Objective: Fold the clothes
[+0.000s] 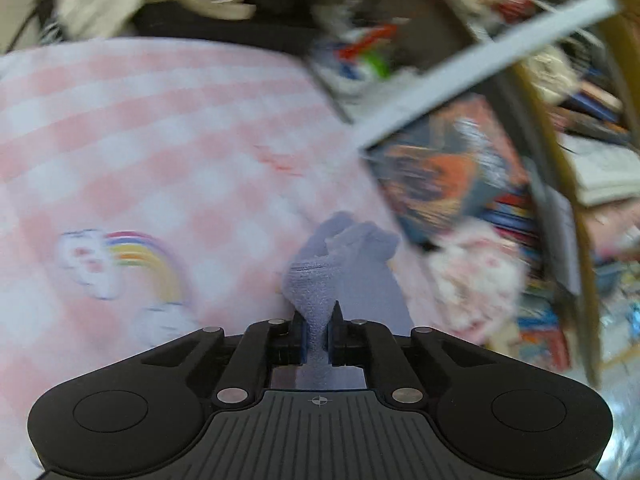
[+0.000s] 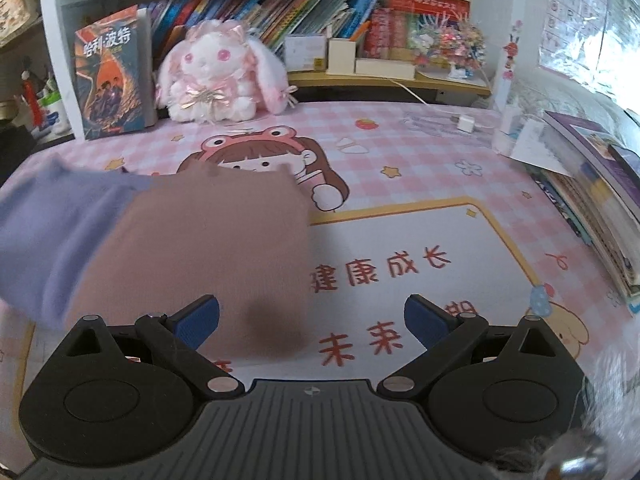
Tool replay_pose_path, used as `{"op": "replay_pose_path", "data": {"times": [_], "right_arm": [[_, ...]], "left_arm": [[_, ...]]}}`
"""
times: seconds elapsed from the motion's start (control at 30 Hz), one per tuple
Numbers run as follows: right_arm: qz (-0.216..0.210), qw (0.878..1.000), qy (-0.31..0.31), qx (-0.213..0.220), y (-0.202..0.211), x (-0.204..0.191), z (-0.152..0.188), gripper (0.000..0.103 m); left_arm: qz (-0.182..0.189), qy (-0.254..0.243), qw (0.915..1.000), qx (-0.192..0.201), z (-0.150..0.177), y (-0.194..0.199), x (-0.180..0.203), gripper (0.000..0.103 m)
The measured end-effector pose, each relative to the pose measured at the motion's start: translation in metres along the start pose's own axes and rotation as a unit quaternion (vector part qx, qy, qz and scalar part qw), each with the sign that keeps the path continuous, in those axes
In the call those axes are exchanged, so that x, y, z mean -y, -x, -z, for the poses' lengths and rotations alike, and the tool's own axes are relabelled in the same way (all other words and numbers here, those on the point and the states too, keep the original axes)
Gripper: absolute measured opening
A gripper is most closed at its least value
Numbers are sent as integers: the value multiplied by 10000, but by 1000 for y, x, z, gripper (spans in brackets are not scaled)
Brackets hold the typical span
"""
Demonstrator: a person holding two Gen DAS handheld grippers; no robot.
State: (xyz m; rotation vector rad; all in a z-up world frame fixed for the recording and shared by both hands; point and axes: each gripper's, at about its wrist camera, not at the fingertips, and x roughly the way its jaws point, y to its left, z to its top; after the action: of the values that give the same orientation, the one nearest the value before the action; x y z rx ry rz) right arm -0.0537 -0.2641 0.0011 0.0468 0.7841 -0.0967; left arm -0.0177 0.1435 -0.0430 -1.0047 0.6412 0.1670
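The left claw [image 1: 317,334] is clamped on a bunched fold of lilac cloth [image 1: 340,256], which rises from between its pads and crumples just ahead of the tips; the whole left view is smeared with motion. Beyond and to the left of that claw spreads the pink checked mat [image 1: 160,128], with a rainbow print [image 1: 140,256] ahead on its left. To its right, blurred, stand a book [image 1: 452,176] and a plush rabbit [image 1: 476,276]. The right claw [image 2: 312,320] has its blue pads wide apart and grips nothing. Directly ahead of its left finger lies a brown garment [image 2: 200,248], blurred, flat on the mat [image 2: 440,152]; its near edge reaches the left pad, though whether they touch cannot be told. The lilac cloth [image 2: 52,228] shows again further left of that claw, overlapping the brown piece's left side. Ahead of the right pad the mat is bare print with red characters. At the far edge sit the rabbit [image 2: 216,76] and the upright book [image 2: 112,76], with shelves of books [image 2: 280,12] behind them.
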Motion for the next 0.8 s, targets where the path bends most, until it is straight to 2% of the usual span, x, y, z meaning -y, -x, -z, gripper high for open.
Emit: {"op": "replay_pose_path", "data": {"times": [0.07,0.1,0.13,0.17,0.2,0.27,0.33,0.43,0.47,0.5,0.6,0.67,0.77,0.8], "right_arm": [[-10,10000,-32,-54,-3,0,-1,100],[-24,9999,-61,-81,-5,0,-2,100],[-66,9998,-118,-109,-7,2,-3,100],[-127,9997,-185,-137,-9,3,-3,99],[-188,9994,-254,-172,-12,5,-4,99],[-315,9983,-402,-270,-18,9,-6,97],[-448,9967,-558,-371,-24,14,-8,96],[-690,9926,-850,-535,-34,23,-11,85],[-768,9908,-950,-580,-38,27,-12,82],[-851,9889,-1048,-624,-41,31,-13,80],[-1165,9817,-1297,-765,-53,42,-17,67],[-1449,9755,-1398,-882,-62,48,-21,49],[-1904,9639,-1502,-1099,-80,56,-29,33],[-2054,9595,-1523,-1178,-85,59,-32,30]], "left_arm": [[-21,125,9999,-66,-1,-3,-4,8],[-53,173,9998,-89,0,-4,-5,12],[-42,255,9995,-169,0,-7,-7,17],[-21,345,9991,-263,-1,-11,-8,30],[1,436,9984,-357,-1,-15,-10,38],[105,540,9979,-350,0,-16,-10,44],[101,520,9982,-294,2,-17,-7,44],[110,562,9982,-194,5,-19,-7,39],[108,621,9979,-169,6,-20,-8,37],[103,685,9975,-146,8,-20,-9,28],[89,912,9958,-43,13,-22,-15,17],[22,971,9953,45,16,-20,-16,14],[-116,930,9953,224,22,-15,-11,13],[-162,853,9958,299,24,-13,-6,12]]}}
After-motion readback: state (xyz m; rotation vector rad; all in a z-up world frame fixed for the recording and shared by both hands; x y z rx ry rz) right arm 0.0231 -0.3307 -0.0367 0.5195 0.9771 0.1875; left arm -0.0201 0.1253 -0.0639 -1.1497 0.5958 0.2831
